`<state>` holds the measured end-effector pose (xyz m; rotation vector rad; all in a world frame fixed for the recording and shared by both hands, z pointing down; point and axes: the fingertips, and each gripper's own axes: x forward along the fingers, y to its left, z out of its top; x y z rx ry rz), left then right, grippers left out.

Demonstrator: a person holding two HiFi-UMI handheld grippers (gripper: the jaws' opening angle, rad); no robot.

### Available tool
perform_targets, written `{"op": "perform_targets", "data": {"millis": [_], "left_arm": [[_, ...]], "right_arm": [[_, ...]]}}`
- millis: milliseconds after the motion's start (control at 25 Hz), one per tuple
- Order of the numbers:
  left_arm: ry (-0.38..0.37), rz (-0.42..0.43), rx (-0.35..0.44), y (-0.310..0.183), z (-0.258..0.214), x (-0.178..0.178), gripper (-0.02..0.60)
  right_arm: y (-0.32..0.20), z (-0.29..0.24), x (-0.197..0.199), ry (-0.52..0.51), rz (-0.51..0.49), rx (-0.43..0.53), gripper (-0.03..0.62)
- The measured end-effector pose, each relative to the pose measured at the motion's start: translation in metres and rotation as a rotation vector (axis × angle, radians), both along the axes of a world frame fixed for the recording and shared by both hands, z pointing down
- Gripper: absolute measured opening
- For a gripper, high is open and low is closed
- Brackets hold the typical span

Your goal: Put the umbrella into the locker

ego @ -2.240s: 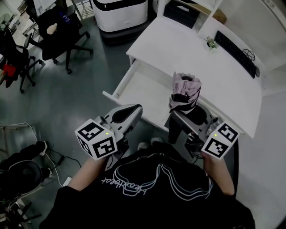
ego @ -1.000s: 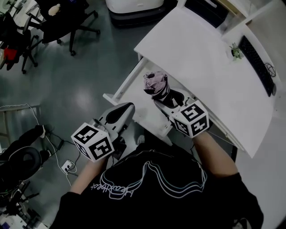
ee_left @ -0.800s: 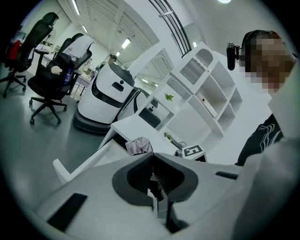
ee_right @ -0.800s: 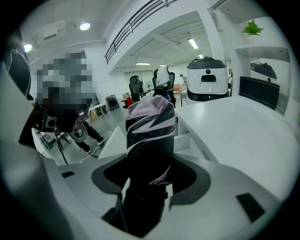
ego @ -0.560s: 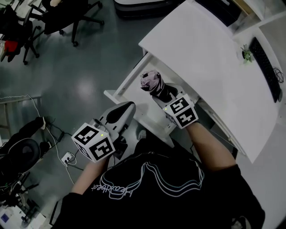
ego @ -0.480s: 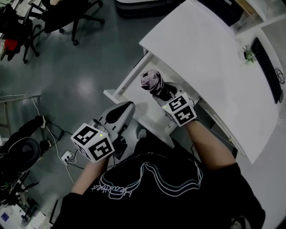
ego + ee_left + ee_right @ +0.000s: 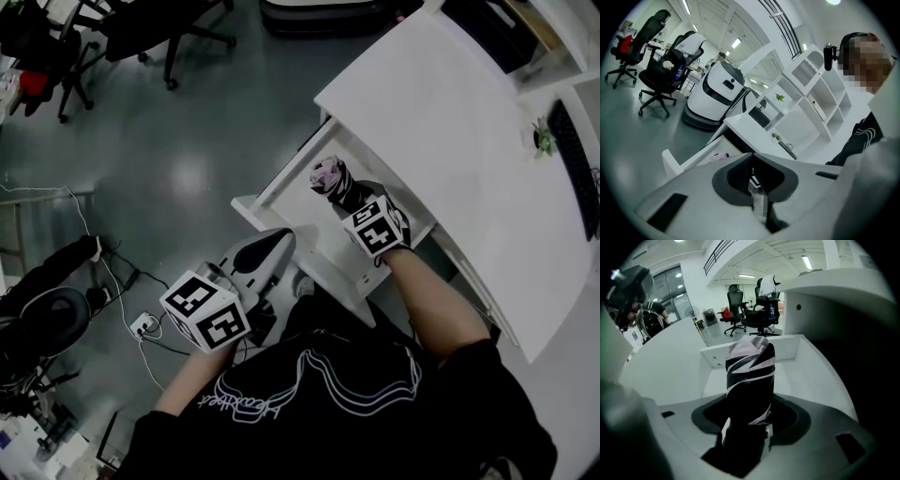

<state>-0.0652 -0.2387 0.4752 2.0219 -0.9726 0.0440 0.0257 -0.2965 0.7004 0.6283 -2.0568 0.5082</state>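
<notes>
A folded black-and-pink umbrella point(image 7: 330, 178) point(image 7: 750, 376) sits between the jaws of my right gripper point(image 7: 349, 195) point(image 7: 749, 411), which is shut on its lower part. The umbrella points steeply down into the open white drawer point(image 7: 286, 178) point(image 7: 801, 376) under the white desk point(image 7: 441, 122), with its pink end near the drawer floor. My left gripper point(image 7: 279, 242) point(image 7: 751, 159) hangs shut and holds nothing, just outside the drawer's front corner. In the left gripper view the drawer point(image 7: 689, 159) shows a pink bit of umbrella point(image 7: 719, 157) inside.
The desk top overhangs the drawer on the right. A keyboard point(image 7: 577, 159) and a small plant point(image 7: 542, 138) lie on the desk. Office chairs point(image 7: 141, 19) stand at the far left, cables and a power strip point(image 7: 141, 326) lie on the floor, and a white machine point(image 7: 717, 93) stands beyond the desk.
My right gripper has come down with the umbrella, from above the drawer's edge to inside the drawer. The left gripper has sunk slightly and stays shut.
</notes>
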Motion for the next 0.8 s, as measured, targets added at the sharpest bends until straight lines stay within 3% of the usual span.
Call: {"op": "perform_targets", "data": {"millis": [320, 800], "left_arm": [[-0.043, 0.014, 0.000, 0.003, 0.011, -0.009, 0.006], [-0.061, 0.052, 0.008, -0.003, 0.021, -0.009, 0.006]], "right_arm": [[-0.006, 0.030, -0.003, 0.075, 0.003, -0.037, 0.255], [-0.007, 0.040, -0.005, 0.054, 0.019, -0.033, 0.288]]}}
